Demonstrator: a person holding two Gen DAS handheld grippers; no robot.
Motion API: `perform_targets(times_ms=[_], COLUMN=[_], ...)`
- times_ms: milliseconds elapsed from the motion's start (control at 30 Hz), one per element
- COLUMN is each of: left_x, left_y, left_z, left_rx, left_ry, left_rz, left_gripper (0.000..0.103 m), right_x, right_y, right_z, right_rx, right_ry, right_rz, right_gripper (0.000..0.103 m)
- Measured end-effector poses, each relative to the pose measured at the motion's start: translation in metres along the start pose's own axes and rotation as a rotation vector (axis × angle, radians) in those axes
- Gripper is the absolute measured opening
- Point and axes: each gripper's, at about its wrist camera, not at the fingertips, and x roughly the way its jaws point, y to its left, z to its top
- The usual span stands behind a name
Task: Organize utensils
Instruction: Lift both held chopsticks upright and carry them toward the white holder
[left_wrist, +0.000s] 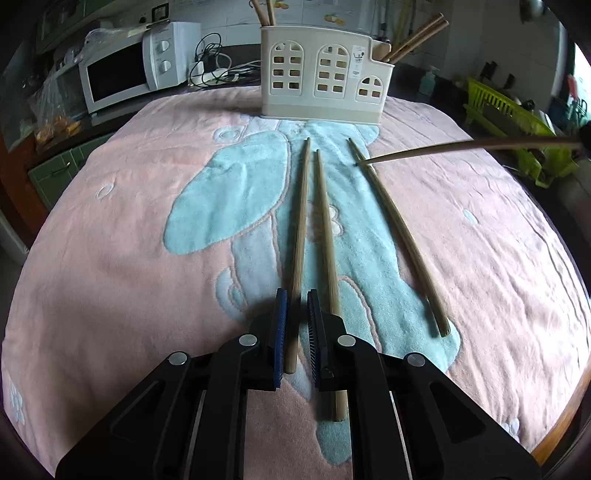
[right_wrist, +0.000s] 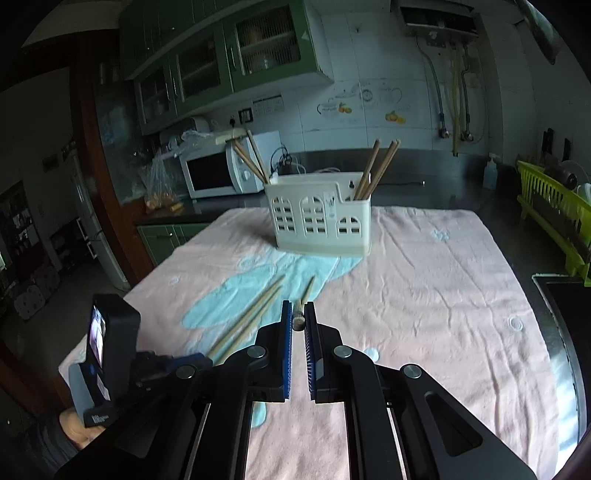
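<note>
Now each hand-held gripper (left_wrist: 295, 325) (right_wrist: 298, 321) pinches a chopstick (left_wrist: 300, 236) (right_wrist: 297, 314).

Kitchen interior, dim overall, with daylight entering from the right side. Rear wall (right_wrist: 373, 74) is white tile bearing fruit decals (right_wrist: 395, 116); exposed pipes (right_wrist: 460, 110) run down it beneath a wall-mounted heater unit (right_wrist: 437, 20). Green wall cabinets (right_wrist: 229, 62) with glazed doors hang at upper left. A dark counter (right_wrist: 417, 192) runs along the rear wall and carries a white microwave (right_wrist: 218, 173), tangled cables (left_wrist: 214, 62) just beside it, and a soap bottle (right_wrist: 490, 173). Green base cabinets (right_wrist: 166, 236) stand below. A lime-green dish rack (right_wrist: 554, 221) sits at right. The bench is covered by a pink and pale-blue towel (right_wrist: 424, 295).
</note>
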Motion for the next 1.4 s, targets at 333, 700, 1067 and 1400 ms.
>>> perform_targets(times_ms=[333, 700, 1067, 1400], left_x=[0.001, -0.017, -0.051, -0.045], left_y=[0.009, 0.02, 0.029, 0.031], left_z=[0.006, 0.015, 0.044, 0.075], left_rx=[-0.032, -0.06, -0.069, -0.056], left_ry=[-0.003, -0.075, -0.31, -0.359], left_rz=[-0.028, -0.08, -0.05, -0.053], left_gripper=[0.006, 0.005, 0.005, 0.005], right_x=[-0.006, 0.012, 0.022, 0.042], right_y=[0.002, 0.008, 0.011, 0.009], right_z=[0.027, 0.046, 0.059, 0.071], right_rx=[-0.011, -0.025, -0.038, -0.039], right_ry=[-0.073, -0.098, -0.11, -0.093], right_rz=[0.014, 0.007, 0.007, 0.012], right_gripper=[0.007, 0.007, 0.007, 0.007])
